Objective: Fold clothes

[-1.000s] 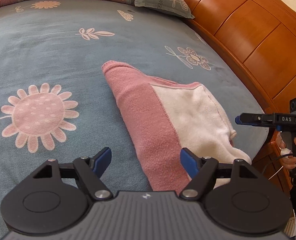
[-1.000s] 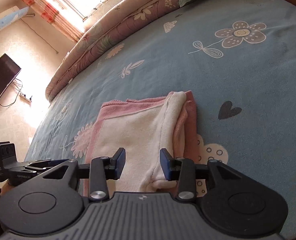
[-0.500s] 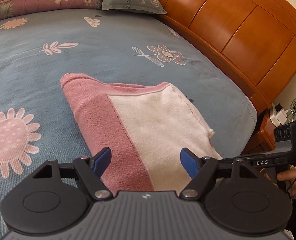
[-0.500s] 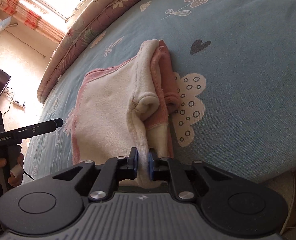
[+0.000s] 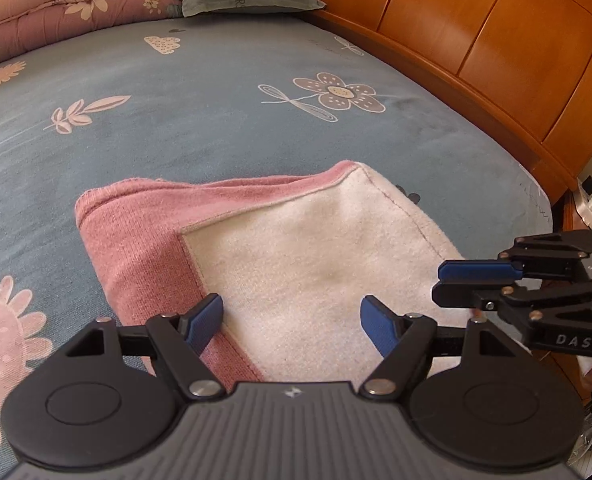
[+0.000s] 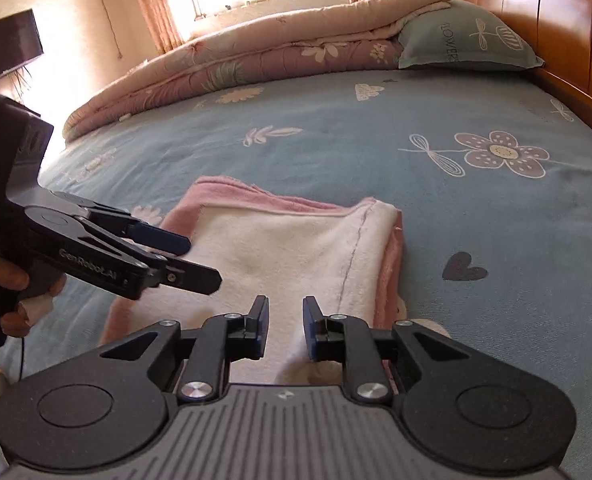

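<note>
The folded garment (image 5: 296, 248), pink with a white panel, lies on the blue flowered bed sheet (image 5: 175, 120) near the bed's edge, with the wooden headboard (image 5: 476, 52) well off to its right in the left wrist view. Its long axis seems to run from the near edge of the bed away toward the quilt (image 6: 255, 52), though the fisheye bends it too much to be sure.

The left tool (image 5: 291, 320) hangs over the near end of the garment, jaws wide and holding nothing, one pad above the pink border, the other above the white panel.

The right tool (image 6: 285, 326) sits at the garment's near right corner. Its jaws have just been opening a little and stand narrowly apart; white cloth shows in the gap, but the pads do not look pressed on it. Judged from this, the right tool is nearer the corner, and the garment lies ahead of both.
</note>
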`<state>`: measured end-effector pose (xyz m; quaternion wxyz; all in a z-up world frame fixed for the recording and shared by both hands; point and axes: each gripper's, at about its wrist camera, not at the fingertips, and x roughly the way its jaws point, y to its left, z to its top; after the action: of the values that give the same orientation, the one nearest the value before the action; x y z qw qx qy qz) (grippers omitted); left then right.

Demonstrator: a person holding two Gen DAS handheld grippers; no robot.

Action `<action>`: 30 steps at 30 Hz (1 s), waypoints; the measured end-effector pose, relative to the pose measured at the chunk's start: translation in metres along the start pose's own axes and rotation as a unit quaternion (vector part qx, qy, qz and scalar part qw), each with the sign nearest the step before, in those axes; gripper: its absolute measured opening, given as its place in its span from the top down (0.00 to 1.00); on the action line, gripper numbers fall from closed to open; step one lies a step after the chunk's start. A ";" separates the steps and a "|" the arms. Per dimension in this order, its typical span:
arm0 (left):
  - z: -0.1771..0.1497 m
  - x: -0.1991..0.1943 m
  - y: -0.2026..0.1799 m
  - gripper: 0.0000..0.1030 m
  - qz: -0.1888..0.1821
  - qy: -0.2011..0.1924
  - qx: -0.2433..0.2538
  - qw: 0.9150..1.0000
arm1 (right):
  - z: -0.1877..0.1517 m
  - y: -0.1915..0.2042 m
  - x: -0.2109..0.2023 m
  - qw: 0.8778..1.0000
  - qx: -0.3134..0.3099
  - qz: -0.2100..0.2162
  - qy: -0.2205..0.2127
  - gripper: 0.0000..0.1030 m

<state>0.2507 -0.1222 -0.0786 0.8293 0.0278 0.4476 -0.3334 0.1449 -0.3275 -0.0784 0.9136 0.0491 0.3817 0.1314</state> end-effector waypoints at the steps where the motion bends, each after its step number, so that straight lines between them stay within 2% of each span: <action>1: 0.000 0.003 0.004 0.27 -0.007 -0.001 -0.008 1.000 | -0.005 -0.003 0.009 1.000 -0.002 -0.010 0.011 0.87; 4: 0.005 0.013 0.007 0.27 -0.009 0.000 -0.001 1.000 | -0.019 -0.017 0.008 0.999 0.039 0.015 -0.001 0.89; 7: 0.013 0.025 0.005 0.26 0.000 0.001 0.013 1.000 | -0.022 -0.018 0.006 0.998 0.056 0.019 -0.006 0.89; 10: 0.020 0.033 0.000 0.25 0.017 0.005 0.031 0.999 | -0.017 -0.011 0.002 0.999 0.046 0.007 -0.005 0.88; 12: 0.020 0.033 -0.004 0.25 0.023 0.008 0.040 0.999 | -0.013 0.000 -0.010 0.999 0.030 0.003 -0.012 0.84; 14: 0.019 0.029 -0.003 0.25 0.020 0.007 0.041 0.999 | -0.009 0.017 -0.026 0.999 -0.003 0.021 -0.027 0.82; 17: 0.019 0.019 0.000 0.25 0.011 0.005 0.021 1.000 | -0.006 0.042 -0.036 0.997 -0.048 0.053 -0.027 0.82; 19: 0.017 0.005 -0.001 0.26 0.005 -0.001 0.014 1.000 | -0.013 0.044 -0.021 0.998 -0.060 0.030 0.008 0.82; 20: 0.015 -0.003 -0.003 0.26 0.002 -0.005 0.012 1.000 | -0.018 0.041 -0.014 0.998 -0.056 0.018 0.024 0.81; 23: 0.001 -0.031 -0.010 0.26 -0.003 -0.017 0.036 0.999 | -0.034 0.019 -0.016 0.999 0.001 0.016 0.036 0.81; 26: -0.012 -0.054 -0.010 0.25 0.006 -0.023 0.044 0.999 | -0.035 0.025 -0.039 0.999 -0.008 0.041 0.008 0.79; 30: -0.018 -0.069 0.001 0.25 0.027 -0.030 0.016 0.999 | -0.020 0.046 -0.036 0.996 -0.032 0.080 -0.006 0.78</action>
<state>0.2126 -0.0788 -0.0372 0.8502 0.0435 0.4164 -0.3190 0.0967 -0.2932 -0.0592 0.9035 0.0511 0.3665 0.2162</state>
